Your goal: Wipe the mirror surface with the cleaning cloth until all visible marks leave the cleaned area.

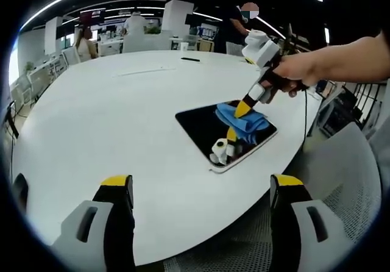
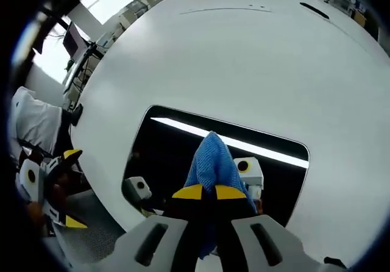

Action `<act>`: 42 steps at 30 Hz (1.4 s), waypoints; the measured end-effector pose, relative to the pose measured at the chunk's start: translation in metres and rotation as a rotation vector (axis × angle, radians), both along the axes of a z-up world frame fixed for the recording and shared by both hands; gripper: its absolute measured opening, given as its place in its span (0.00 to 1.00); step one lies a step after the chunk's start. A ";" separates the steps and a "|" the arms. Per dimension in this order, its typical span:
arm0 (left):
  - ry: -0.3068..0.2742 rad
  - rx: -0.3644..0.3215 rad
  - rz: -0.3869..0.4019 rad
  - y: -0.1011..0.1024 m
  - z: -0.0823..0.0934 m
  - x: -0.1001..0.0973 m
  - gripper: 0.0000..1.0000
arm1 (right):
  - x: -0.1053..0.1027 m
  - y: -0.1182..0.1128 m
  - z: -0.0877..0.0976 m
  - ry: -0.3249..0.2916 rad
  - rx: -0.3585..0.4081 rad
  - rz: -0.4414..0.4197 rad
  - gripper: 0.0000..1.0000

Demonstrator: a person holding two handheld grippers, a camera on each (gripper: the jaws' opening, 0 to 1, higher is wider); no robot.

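A dark rectangular mirror (image 1: 201,128) (image 2: 167,153) lies flat near the edge of a round white table (image 1: 122,113) (image 2: 244,58). A blue cleaning cloth (image 1: 247,121) (image 2: 211,159) rests bunched on the mirror's glass. My right gripper (image 1: 245,106) (image 2: 204,192), held by a hand coming in from the right, is shut on the cloth and presses it down onto the mirror. My left gripper (image 1: 201,183) hangs off the table's near edge with its jaws wide apart and nothing between them; it also shows at the left (image 2: 61,189). The glass reflects ceiling lights and the right gripper.
A small black object (image 1: 190,59) (image 2: 314,10) lies at the table's far side. A grey mesh chair (image 1: 347,186) stands just beyond the table edge by the mirror. People and desks fill the office behind the table.
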State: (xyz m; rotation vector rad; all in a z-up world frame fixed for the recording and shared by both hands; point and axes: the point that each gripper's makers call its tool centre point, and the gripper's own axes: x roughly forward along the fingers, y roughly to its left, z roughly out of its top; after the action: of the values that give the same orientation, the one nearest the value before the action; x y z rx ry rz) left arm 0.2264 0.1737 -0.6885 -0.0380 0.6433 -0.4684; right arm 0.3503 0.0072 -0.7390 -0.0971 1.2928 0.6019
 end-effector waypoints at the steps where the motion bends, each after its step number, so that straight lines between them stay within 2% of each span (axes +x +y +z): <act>1: -0.001 0.001 -0.001 0.000 0.000 0.000 0.92 | 0.001 -0.001 0.000 0.000 -0.001 0.000 0.00; 20: 0.003 0.004 -0.001 -0.001 0.002 -0.002 0.91 | 0.006 -0.036 0.000 0.000 -0.014 -0.022 0.00; 34: 0.006 0.005 -0.008 0.000 0.002 -0.003 0.90 | 0.010 -0.071 0.002 -0.003 -0.025 -0.090 0.00; 42: 0.008 0.005 -0.012 -0.001 0.002 -0.004 0.90 | 0.013 -0.077 0.001 -0.012 -0.039 -0.097 0.00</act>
State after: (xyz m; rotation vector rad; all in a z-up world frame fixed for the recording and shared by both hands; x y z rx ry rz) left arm 0.2229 0.1727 -0.6870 -0.0311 0.6531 -0.4779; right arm 0.3633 -0.0695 -0.7383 -0.0698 1.2904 0.4927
